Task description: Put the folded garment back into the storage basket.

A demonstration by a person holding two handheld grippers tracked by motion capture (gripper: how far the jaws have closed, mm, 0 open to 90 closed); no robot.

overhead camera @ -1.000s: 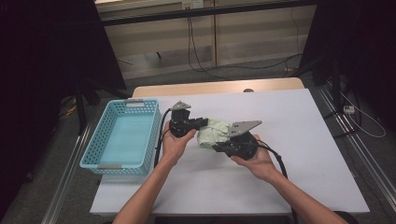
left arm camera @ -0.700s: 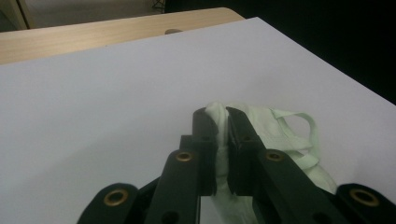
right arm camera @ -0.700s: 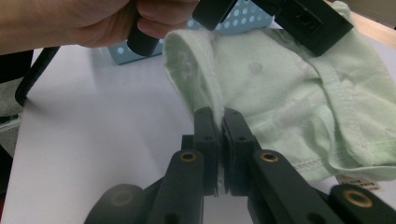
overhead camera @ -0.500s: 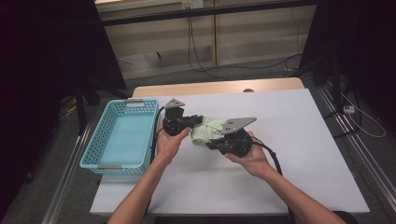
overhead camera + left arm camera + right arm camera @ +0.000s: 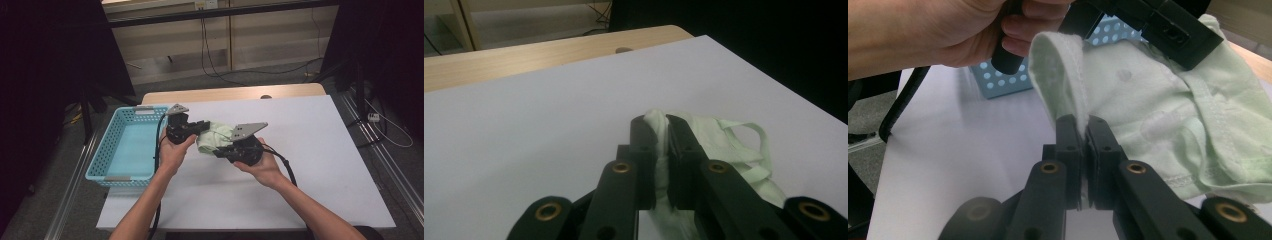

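Left to right: light blue perforated plastic basket (image 5: 125, 150) sits at the left edge of the white bench (image 5: 320, 165), nothing visible in it.

Just right of it, left gripper (image 5: 204, 127), held in the person's left hand (image 5: 172, 152). Its fingers (image 5: 644, 145) are clenched on a bunched fold of the pale green knit garment (image 5: 215, 137); in the left gripper view the cloth is wedged between the two black jaws and the rest trails off to the right, with a thin strap looping out.

Garment hangs between the two grippers, near mid-bench and just right of the basket. Whether its lowest part touches the bench cannot be told.

Right gripper (image 5: 220, 151), in the right hand (image 5: 262, 167), is also clamped: the right gripper view shows a seamed edge of the green fabric pinched between the jaws, cloth rising above them and spreading right.

Key relation: both grips sit close together on the same bundle, so the cloth's long axis runs roughly left-right between them, with the slack bulging away from the person. Basket lies to the left of both; left gripper is the nearer one, almost at the rim. Likely next move, as a judgement: carry the bundle left over the basket wall. Left hand leads, right follows; risk is the loose strap or hem catching on the rim.
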